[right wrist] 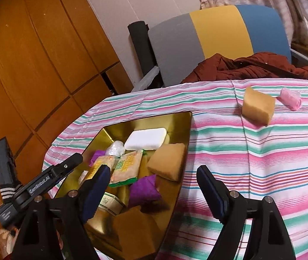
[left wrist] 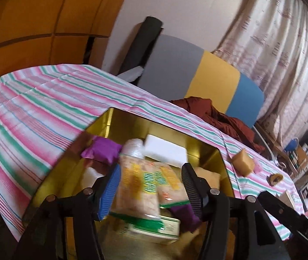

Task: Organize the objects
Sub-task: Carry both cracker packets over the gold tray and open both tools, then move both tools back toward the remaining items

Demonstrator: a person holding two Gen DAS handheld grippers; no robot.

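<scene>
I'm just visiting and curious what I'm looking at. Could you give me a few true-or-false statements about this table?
1. The gold tray holds a white block. True.
2. A tan sponge lies on the striped cloth outside the tray. True.
3. The right gripper clamps a purple packet. False: its jaws stand apart, empty.
4. The chair behind is all red. False: grey, yellow and blue panels.
</scene>
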